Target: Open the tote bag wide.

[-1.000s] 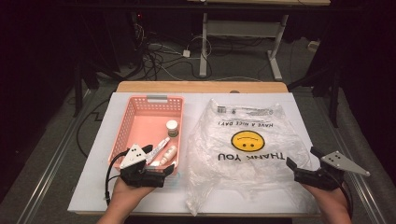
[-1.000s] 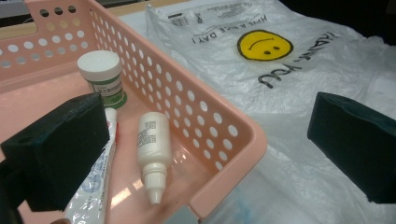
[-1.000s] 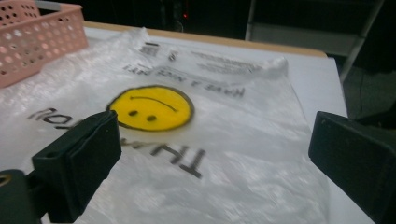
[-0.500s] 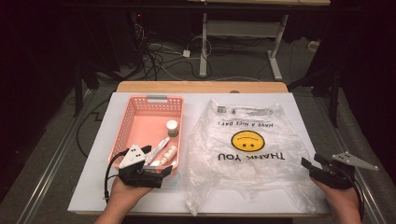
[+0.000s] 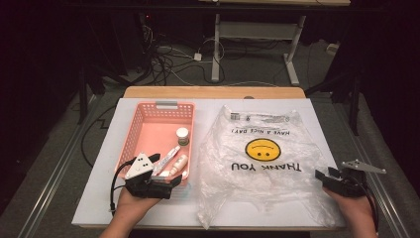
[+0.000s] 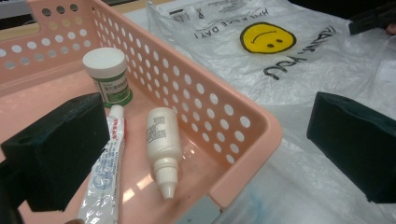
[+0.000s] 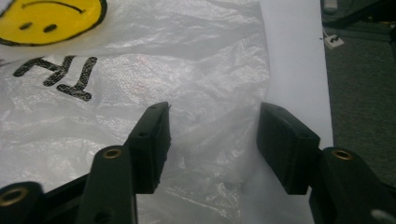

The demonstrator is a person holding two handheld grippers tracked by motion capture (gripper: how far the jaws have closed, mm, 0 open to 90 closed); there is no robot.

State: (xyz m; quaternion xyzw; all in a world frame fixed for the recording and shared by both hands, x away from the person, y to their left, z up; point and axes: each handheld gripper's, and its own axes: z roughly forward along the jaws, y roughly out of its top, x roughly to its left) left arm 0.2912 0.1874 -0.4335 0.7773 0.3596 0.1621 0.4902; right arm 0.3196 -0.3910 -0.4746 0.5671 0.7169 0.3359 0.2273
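At the near left of the bench, the left gripper (image 5: 163,171) sits with its jaws spread wide and empty, straddling the near right corner of the pink basket (image 5: 143,134). Inside the basket lie a white dropper bottle (image 6: 162,149) and a tube (image 6: 105,172) side by side, with a white-capped jar (image 6: 108,74) standing behind them. Just right of the basket, a clear plastic bag (image 5: 262,163) with a yellow smiley face lies flat. Over the bag's near right edge, the right gripper (image 7: 212,140) hovers, jaws parted and holding nothing.
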